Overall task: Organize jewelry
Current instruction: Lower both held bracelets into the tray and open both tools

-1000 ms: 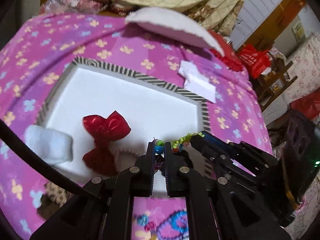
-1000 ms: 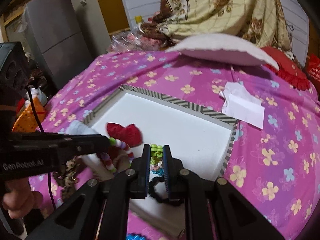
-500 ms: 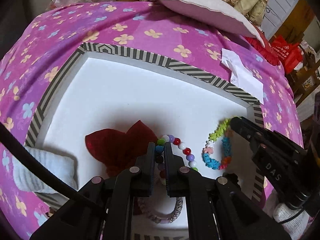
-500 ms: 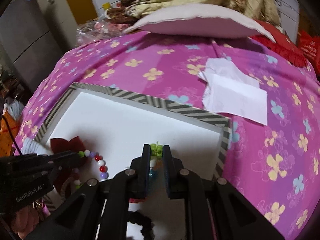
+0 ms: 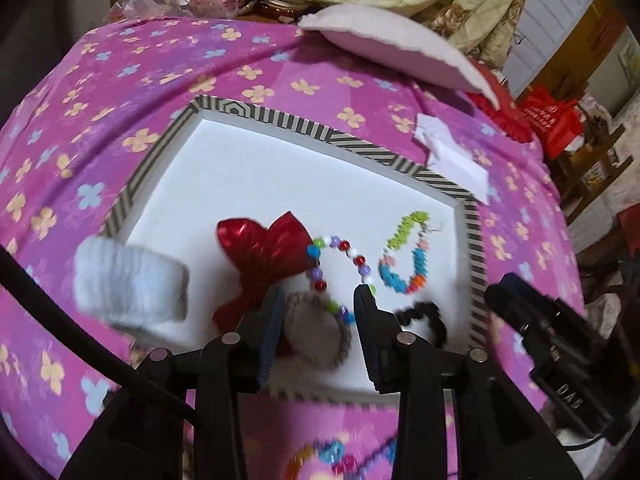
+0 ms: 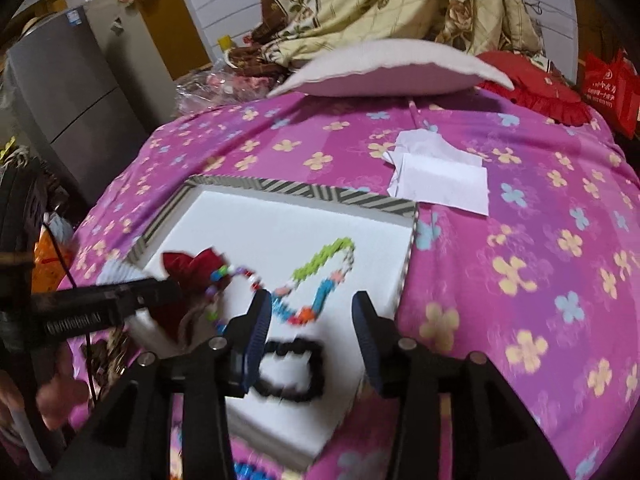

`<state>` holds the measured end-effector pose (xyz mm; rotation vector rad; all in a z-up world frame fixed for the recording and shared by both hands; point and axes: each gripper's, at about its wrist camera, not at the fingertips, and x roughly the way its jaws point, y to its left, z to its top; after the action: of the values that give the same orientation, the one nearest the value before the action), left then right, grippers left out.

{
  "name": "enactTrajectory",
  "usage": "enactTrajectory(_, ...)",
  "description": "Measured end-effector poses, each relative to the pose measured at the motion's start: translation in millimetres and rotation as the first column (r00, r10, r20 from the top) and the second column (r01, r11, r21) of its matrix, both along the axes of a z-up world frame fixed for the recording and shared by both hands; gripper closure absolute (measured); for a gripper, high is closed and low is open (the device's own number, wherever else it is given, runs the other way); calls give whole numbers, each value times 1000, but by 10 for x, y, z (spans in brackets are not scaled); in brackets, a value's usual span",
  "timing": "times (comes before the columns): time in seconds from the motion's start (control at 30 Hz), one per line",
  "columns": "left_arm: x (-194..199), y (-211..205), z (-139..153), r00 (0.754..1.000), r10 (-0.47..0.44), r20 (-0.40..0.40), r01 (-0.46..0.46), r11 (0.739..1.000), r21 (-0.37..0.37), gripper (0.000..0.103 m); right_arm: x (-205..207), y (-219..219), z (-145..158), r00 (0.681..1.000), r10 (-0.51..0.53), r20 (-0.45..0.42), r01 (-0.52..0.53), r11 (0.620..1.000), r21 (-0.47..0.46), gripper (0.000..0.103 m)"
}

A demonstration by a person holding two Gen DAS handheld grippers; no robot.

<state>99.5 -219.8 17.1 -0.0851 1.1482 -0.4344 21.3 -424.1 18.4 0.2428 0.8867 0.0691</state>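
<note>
A white tray with a striped rim (image 5: 360,145) (image 6: 304,190) lies on the pink flowered bed. In it lie a round-bead bracelet of many colours (image 5: 340,256) (image 6: 236,274), a green, blue and orange bracelet (image 5: 404,256) (image 6: 320,276), a black bracelet (image 5: 424,316) (image 6: 292,372), a red bow (image 5: 264,252) (image 6: 188,264) and a grey woven ring (image 5: 316,332). My left gripper (image 5: 318,300) is open and empty above the round-bead bracelet. My right gripper (image 6: 312,306) is open and empty above the green and blue bracelet.
A white fluffy band (image 5: 128,284) sits on the tray's left edge. A white paper (image 5: 452,160) (image 6: 440,176) lies right of the tray. A white pillow (image 6: 384,70) and a blanket are at the back. More beads (image 5: 340,456) lie near the tray's front.
Both grippers have opened and let go of their bracelets, which now lie in the tray. Both grippers have drawn back a little from the tray.
</note>
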Motion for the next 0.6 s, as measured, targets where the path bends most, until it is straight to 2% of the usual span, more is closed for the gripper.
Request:
enactTrajectory(0.17, -258, 259, 280, 999, 1, 32, 1, 998, -62, 61, -397, 142, 116, 1000, 19, 20, -18, 1000, -6, 55)
enactTrajectory(0.27, -425, 384, 382, 999, -5, 54, 9, 997, -73, 60, -580, 244, 164, 999, 35, 30, -35, 999, -6, 54)
enactTrajectory(0.47, -763, 596, 419, 997, 1, 79, 2, 999, -46, 60, -929, 473, 227, 997, 66, 42, -65, 998, -11, 49)
enactTrajectory(0.6, -984, 720, 346, 992, 37, 118, -40, 999, 21, 60, -1106, 575, 240, 996, 72, 51, -72, 997, 2, 48)
